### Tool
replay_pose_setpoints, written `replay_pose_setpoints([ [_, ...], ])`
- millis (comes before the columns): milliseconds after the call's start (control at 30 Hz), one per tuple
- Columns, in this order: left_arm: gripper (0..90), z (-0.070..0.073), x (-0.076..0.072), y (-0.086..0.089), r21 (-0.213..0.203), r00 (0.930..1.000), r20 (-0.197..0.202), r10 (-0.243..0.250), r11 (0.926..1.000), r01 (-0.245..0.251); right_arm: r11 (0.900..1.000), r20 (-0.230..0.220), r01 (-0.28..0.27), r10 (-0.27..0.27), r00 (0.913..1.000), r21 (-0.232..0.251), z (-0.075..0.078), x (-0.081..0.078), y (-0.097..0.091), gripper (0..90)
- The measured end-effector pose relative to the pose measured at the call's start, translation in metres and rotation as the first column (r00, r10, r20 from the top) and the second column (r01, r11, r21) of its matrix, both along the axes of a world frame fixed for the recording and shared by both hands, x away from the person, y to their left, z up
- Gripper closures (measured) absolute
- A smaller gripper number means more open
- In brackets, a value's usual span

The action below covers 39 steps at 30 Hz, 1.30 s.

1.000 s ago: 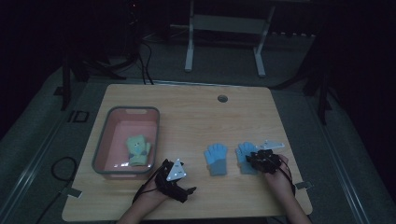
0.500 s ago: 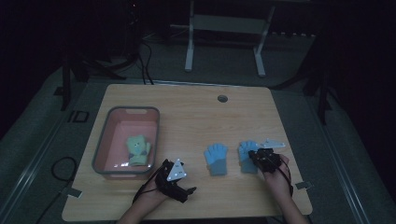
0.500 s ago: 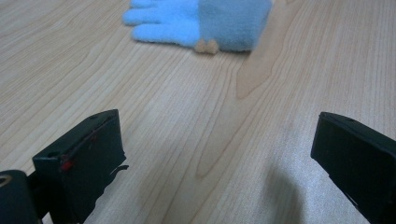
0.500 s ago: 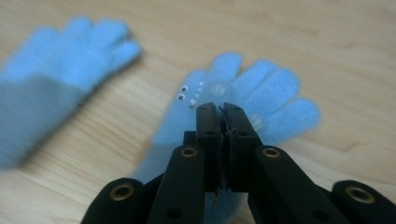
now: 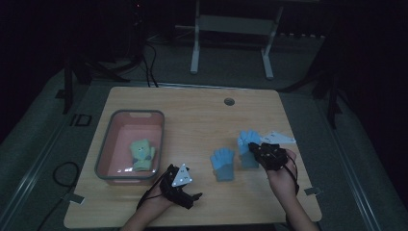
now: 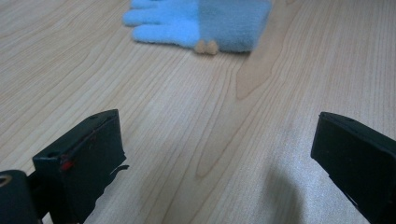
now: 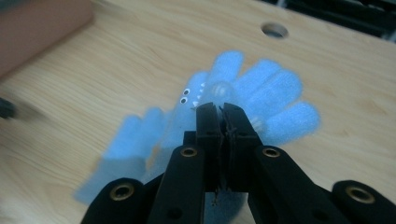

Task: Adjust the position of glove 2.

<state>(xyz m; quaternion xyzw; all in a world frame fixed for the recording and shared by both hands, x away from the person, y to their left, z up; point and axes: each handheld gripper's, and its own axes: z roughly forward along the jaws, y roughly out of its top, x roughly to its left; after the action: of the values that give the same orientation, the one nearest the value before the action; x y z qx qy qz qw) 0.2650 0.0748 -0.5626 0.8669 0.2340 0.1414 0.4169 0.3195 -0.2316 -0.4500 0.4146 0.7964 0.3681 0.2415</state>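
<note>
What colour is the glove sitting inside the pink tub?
The glove in the tub is light green, seen best in the high view.

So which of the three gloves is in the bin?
The green glove, lying inside the pink bin; both blue gloves lie on the table.

You work in a dim room: a light wooden table [image 5: 202, 115] on grey floor [image 5: 43, 144], a white metal frame [image 5: 231, 43] beyond it.

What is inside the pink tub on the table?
Inside the pink tub lies one green glove, flat on the bottom. Whether anything lies under the glove cannot be seen, because the glove covers that part.
</note>
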Motion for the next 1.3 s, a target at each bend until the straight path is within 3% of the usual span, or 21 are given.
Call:
replay_pose_setpoints([
  [233,2.8,0.0,0.0,0.0,0.0,1.0,0.0,-0.002,1.0,0.002,0.9983,0.011,-0.055,0.055,0.9984,0.02,0.008,-0.001,0.022,86.3],
  [267,2.8,0.0,0.0,0.0,0.0,1.0,0.0,-0.002,1.0,0.002,0.9957,-0.003,-0.088,0.088,0.9961,0.028,0.005,-0.002,0.035,86.3],
  [500,2.8,0.0,-0.001,0.0,0.001,1.0,0.002,-0.005,1.0,0.005,0.9903,-0.046,-0.135,0.137,0.9895,0.033,-0.013,-0.004,0.058,86.2],
  [667,2.8,0.0,0.0,0.0,0.0,1.0,0.003,-0.004,1.0,0.004,0.9871,-0.093,-0.153,0.157,0.9832,0.048,-0.026,-0.002,0.061,86.2],
  [900,2.9,0.0,0.0,0.0,0.002,1.0,0.004,-0.003,1.0,0.003,0.9885,-0.137,-0.145,0.15,0.9791,0.041,-0.043,0.002,0.06,86.0],
  [1067,2.8,0.0,0.0,0.0,0.001,1.0,0.002,-0.004,1.0,0.004,0.9886,-0.184,-0.147,0.151,0.9714,0.033,-0.057,0.009,0.06,85.9],
  [1300,2.8,0.0,0.0,0.0,0.004,1.0,0.002,-0.004,1.0,0.004,0.9913,-0.202,-0.132,0.13,0.9706,0.007,-0.07,0.015,0.058,85.3],
])
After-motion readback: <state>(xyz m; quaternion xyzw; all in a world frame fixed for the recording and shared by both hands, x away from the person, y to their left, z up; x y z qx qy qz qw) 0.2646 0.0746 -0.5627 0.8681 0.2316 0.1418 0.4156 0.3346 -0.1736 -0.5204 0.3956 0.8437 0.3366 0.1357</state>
